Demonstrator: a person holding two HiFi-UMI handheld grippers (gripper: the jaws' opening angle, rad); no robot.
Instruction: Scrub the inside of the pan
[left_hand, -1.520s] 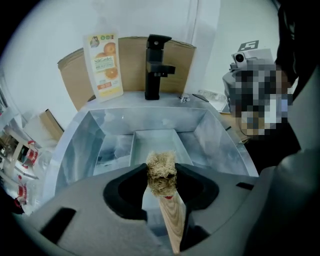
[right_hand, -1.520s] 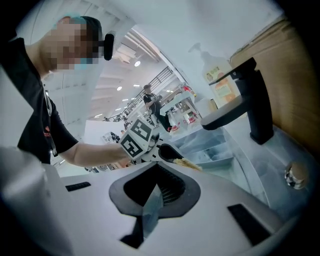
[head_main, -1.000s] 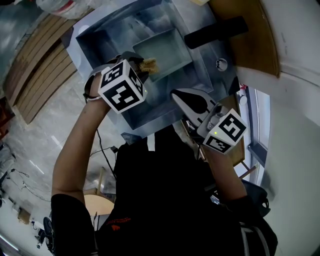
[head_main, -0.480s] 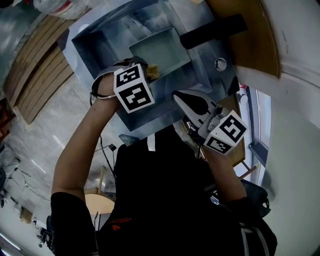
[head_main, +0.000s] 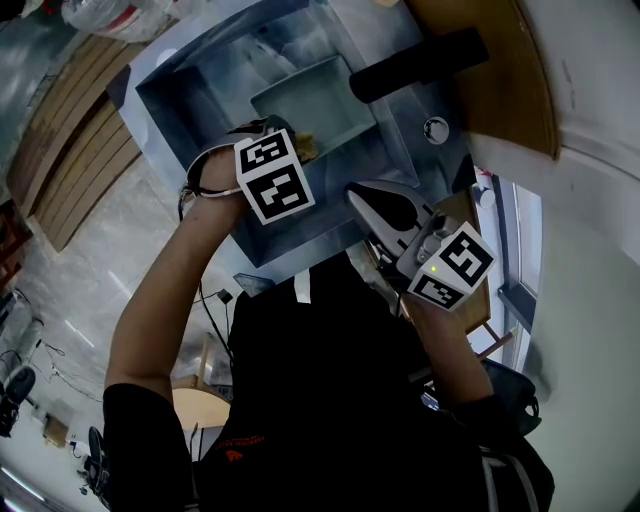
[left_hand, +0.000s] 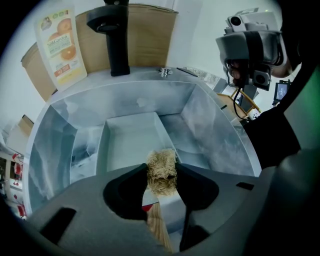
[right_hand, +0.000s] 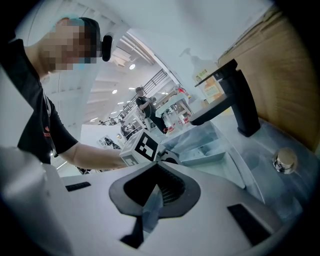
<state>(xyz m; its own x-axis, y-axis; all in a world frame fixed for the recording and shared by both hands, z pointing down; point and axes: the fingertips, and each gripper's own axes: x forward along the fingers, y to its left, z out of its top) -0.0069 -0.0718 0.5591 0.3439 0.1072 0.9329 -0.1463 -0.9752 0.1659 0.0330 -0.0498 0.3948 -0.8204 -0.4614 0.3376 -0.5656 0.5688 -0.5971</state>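
Left gripper view: left gripper (left_hand: 161, 176) clamps a fibrous scrubber (left_hand: 161, 162) over the near edge of the pan (left_hand: 129, 142), which sits mid-sink (left_hand: 212, 137). Right gripper (right_hand: 156, 189), jaws together and empty, is at the sink's near edge.

Up top, a wooden panel (head_main: 505, 70) backs the grey marbled worktop (head_main: 425, 160), and a black tap (head_main: 415, 63) reaches out over the sink (left_hand: 212, 125) sunk into it. To the right, a plain white wall (head_main: 590, 260) curves round, with a window (head_main: 515, 245) just beside the worktop's end. On the left side, the pale glossy floor (head_main: 110, 240) carries a rack of wooden slats (head_main: 75, 150), and thin cables (head_main: 205, 295) trail across it. A round wooden stool (head_main: 195, 405) sits low in the head view. From the right gripper view, the hall opens out bright behind: ceiling lights (right_hand: 132, 66) glow, and a railing (right_hand: 159, 79) runs along an upper level.
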